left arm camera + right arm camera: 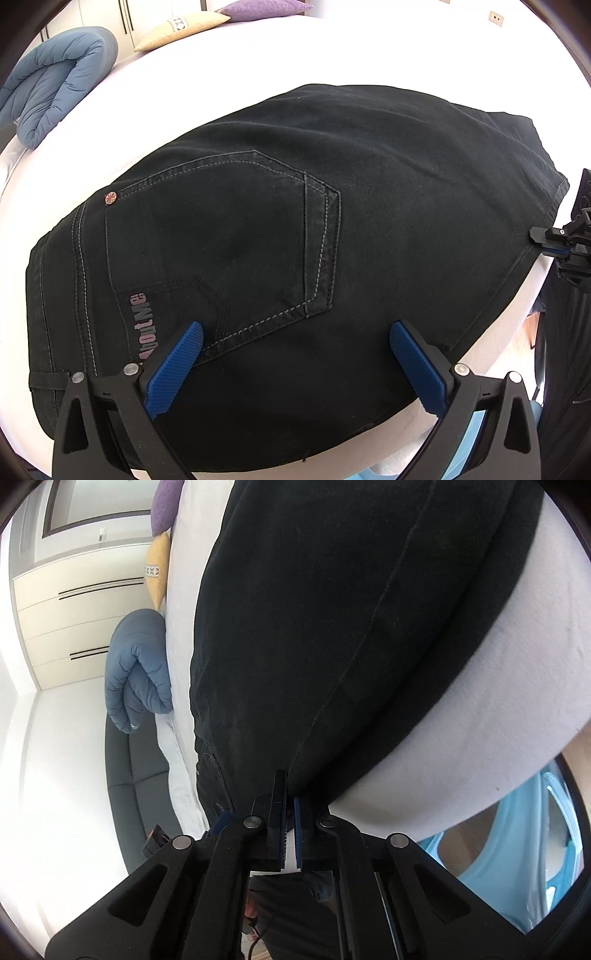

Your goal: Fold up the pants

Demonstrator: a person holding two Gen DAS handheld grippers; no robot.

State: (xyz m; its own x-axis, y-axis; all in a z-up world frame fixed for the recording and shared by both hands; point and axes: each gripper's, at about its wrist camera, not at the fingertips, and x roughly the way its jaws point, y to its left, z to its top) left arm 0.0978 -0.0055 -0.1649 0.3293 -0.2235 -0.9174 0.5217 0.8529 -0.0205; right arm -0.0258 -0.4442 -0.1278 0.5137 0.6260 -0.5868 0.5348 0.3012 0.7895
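Observation:
Black pants (pixel 295 240) lie folded on a white bed (pixel 258 70), back pocket (pixel 229 236) facing up. My left gripper (pixel 295 339) hovers just above the seat area with its blue fingers (pixel 177 365) wide apart and nothing between them. My right gripper (pixel 290 805) is shut on the pants' edge (pixel 295 775), pinching the fabric between its pads; it also shows at the right side of the left wrist view (pixel 557 240), at the pants' near right edge. In the right wrist view the pants (pixel 332 627) stretch away over the bed.
A folded blue duvet (pixel 59 81) lies at the bed's far left, with a beige cushion (pixel 181 29) and a purple cushion (pixel 266 9) behind. A light blue basket (pixel 517 834) stands by the bed's near edge. White drawers (pixel 81 627) line the wall.

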